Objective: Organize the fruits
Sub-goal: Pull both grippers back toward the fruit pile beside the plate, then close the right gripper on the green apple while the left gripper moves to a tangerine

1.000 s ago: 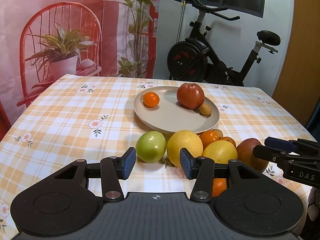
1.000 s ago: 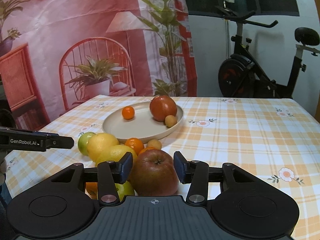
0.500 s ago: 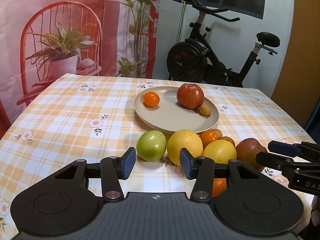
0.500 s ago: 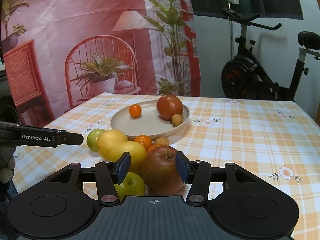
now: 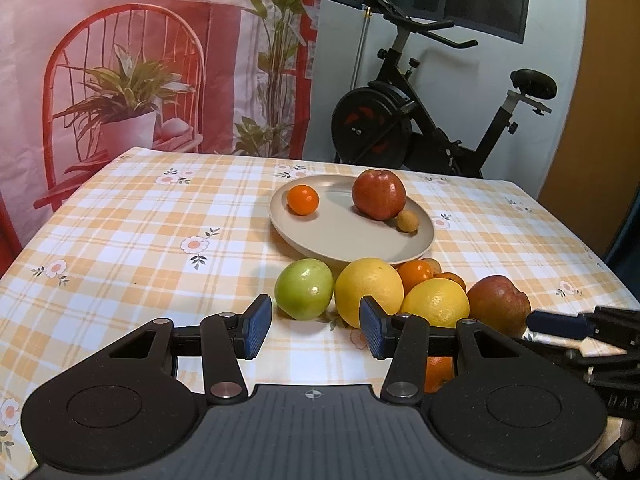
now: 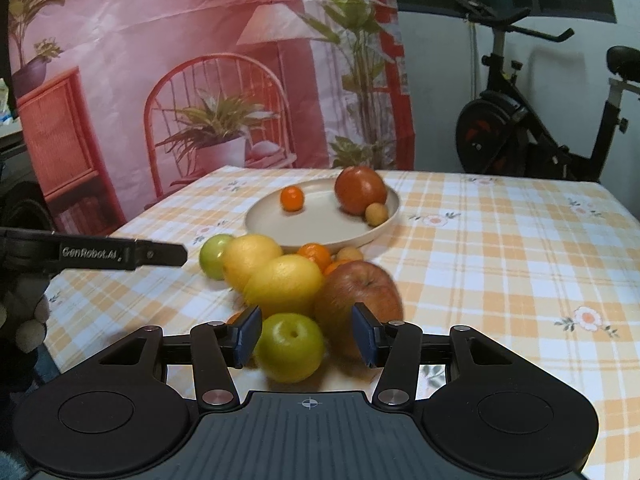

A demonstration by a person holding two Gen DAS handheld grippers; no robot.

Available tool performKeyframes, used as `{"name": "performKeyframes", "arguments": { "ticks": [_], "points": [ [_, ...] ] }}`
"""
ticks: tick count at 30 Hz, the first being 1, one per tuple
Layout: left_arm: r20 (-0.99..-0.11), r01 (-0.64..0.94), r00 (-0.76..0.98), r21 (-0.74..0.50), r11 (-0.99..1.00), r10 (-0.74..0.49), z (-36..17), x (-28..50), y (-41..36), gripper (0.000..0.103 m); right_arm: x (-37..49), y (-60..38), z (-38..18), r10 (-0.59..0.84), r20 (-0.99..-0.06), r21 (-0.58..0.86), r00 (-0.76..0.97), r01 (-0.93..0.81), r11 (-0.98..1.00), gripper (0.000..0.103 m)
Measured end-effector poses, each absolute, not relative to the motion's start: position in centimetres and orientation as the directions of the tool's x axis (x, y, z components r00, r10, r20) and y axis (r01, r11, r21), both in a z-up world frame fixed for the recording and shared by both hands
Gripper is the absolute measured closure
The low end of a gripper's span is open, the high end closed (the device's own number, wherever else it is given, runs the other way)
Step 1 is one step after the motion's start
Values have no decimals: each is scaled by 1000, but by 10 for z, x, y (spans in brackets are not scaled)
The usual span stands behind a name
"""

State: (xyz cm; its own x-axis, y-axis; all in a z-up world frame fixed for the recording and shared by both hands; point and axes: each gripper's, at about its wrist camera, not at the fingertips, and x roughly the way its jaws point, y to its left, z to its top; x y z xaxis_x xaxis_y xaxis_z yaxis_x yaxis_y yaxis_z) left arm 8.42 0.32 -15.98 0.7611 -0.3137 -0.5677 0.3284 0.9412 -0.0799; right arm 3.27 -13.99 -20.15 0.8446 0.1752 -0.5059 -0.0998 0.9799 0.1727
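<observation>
Fruits lay heaped near the surface's front edge, beside the plate [image 6: 320, 236]. My right tool [image 6: 307, 334], jaws spread and empty, faced the green apple [image 6: 289, 347] (firm, smooth, probably slippery); I'd pinch across its widest middle.

The gap between the left gripper [image 5: 314, 330] fingers is being left clear over bare tablecloth [image 5: 132, 248]; ahead, the way is being blocked by a green apple [image 5: 304, 289] and a yellow citrus [image 5: 369, 292]. Between the right gripper [image 6: 307, 335] fingers, room is being taken by a green fruit [image 6: 290, 347], with a red apple [image 6: 360, 300] crowding the right finger.
</observation>
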Motion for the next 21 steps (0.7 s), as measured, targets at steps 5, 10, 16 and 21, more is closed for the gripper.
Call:
{"name": "performKeyframes", "arguments": {
  "ticks": [5, 10, 16, 21],
  "points": [
    [-570, 326, 759, -84, 942, -314, -161, 84, 4, 52, 36, -134, -209, 207, -544, 188, 813, -123, 974, 57],
    [-577, 329, 754, -83, 941, -314, -164, 86, 3, 52, 40, -134, -214, 218, -562, 214, 798, -115, 970, 57],
    [-585, 335, 748, -75, 939, -314, -166, 86, 2, 52, 43, -132, -218, 225, -570, 220, 790, -117, 968, 56],
    [-591, 337, 743, -73, 938, -314, -167, 86, 1, 52, 45, -133, -219, 225, -564, 222, 794, -117, 968, 58]
  ]
}}
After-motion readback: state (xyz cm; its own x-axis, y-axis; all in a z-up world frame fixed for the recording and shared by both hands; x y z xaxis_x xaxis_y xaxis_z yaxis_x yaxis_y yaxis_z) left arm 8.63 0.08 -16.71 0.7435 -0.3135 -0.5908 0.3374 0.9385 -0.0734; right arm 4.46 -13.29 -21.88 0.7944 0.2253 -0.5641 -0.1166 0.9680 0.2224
